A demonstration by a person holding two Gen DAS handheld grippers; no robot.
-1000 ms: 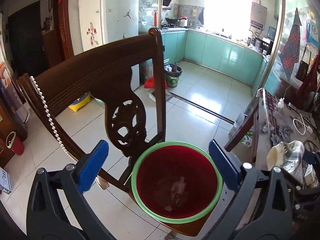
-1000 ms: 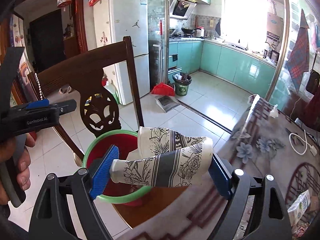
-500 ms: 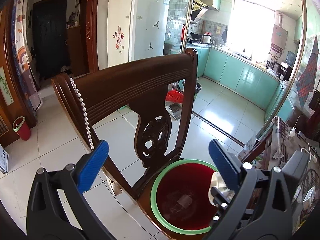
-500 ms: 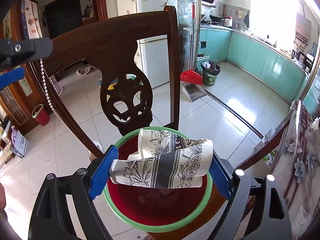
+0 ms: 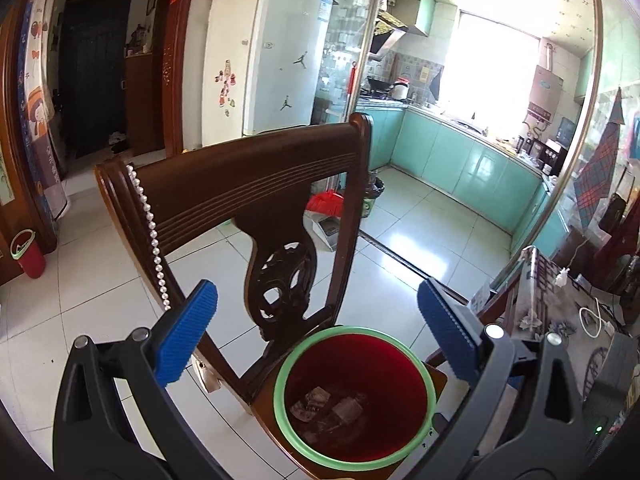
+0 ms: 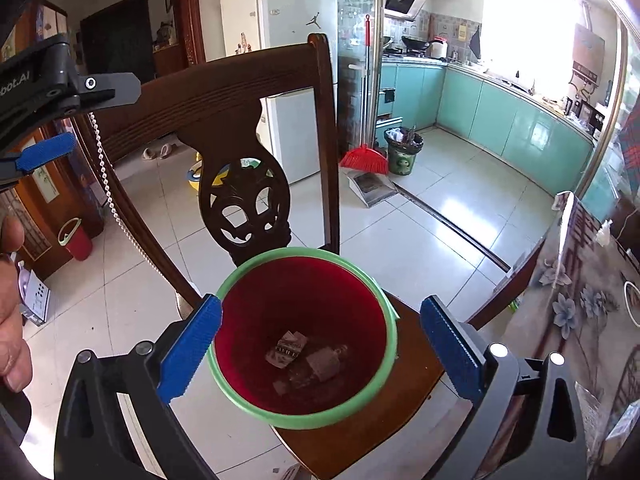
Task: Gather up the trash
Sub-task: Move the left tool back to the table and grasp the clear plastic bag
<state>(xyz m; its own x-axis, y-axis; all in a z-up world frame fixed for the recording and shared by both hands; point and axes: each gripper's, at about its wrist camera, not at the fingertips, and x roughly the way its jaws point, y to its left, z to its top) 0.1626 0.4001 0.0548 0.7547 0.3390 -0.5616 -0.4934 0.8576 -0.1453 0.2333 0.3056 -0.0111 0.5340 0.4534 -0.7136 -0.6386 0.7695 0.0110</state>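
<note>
A red bin with a green rim [image 6: 394, 332] [image 5: 280, 384] stands on the seat of a dark wooden chair [image 6: 360, 428]. Crumpled patterned paper trash [image 6: 289, 349] [image 5: 314, 400] lies at its bottom. My right gripper [image 6: 320, 344] hovers over the bin's mouth, its jaws opening wide and with nothing between its blue pads. My left gripper [image 5: 318, 330] is open and empty too, held above and behind the bin, facing the chair back [image 5: 248, 184]. The left gripper's body [image 6: 52, 80] and a hand [image 6: 10, 320] show at the left edge of the right wrist view.
A bead string [image 5: 150, 232] hangs on the chair's left post. A table with a flowered cloth [image 6: 580, 300] stands right of the chair. On the tiled floor are a red broom [image 6: 364, 160], a dustpan, a dark kitchen bin [image 6: 402, 156] and a small red bin [image 5: 28, 254].
The patterned paper that my right gripper held over the bin has dropped to the bin's bottom, and the jaws have spread. My left gripper has risen and drawn back a little.
</note>
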